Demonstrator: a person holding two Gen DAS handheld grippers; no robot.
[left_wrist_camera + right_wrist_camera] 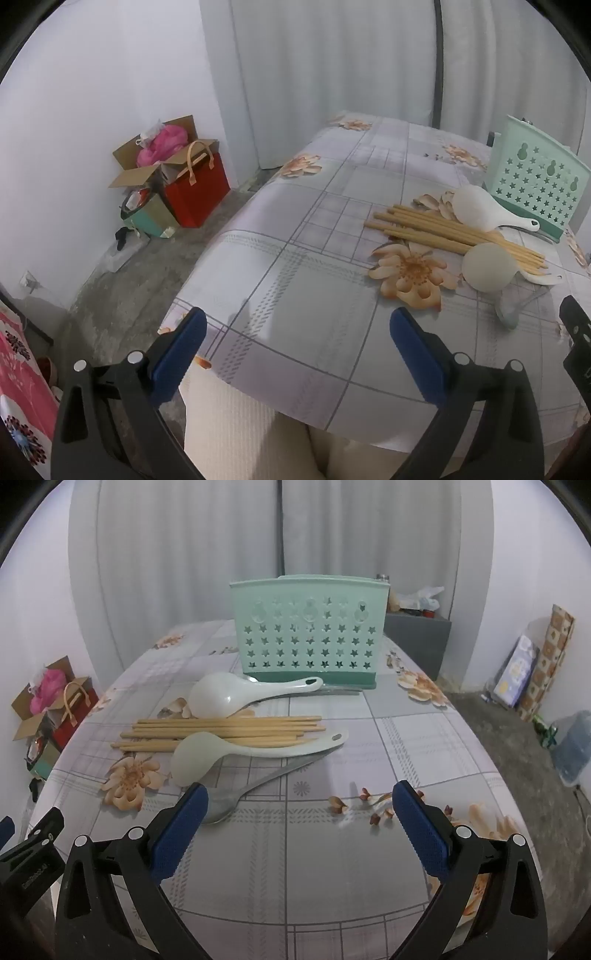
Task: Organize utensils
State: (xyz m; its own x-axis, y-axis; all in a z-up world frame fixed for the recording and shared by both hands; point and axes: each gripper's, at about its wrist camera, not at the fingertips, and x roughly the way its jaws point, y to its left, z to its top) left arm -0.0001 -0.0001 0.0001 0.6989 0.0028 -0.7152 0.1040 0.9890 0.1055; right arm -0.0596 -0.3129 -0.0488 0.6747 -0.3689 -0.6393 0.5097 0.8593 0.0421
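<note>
both tongs, the left tongs (297, 325) and the right tongs (299, 801), hang wide and hold nothing above the near edge of the surface (332, 867). the utensils lie loose in front of the green holder (308, 635): chopsticks (221, 731), two white rice paddles (229, 698) (207, 755) and a metal spoon (236, 797). the spoon is nearest the right tongs, so it looks the likely first pick; gripping its handle keeps clear of the paddle that lies touching or just beside it.
</note>
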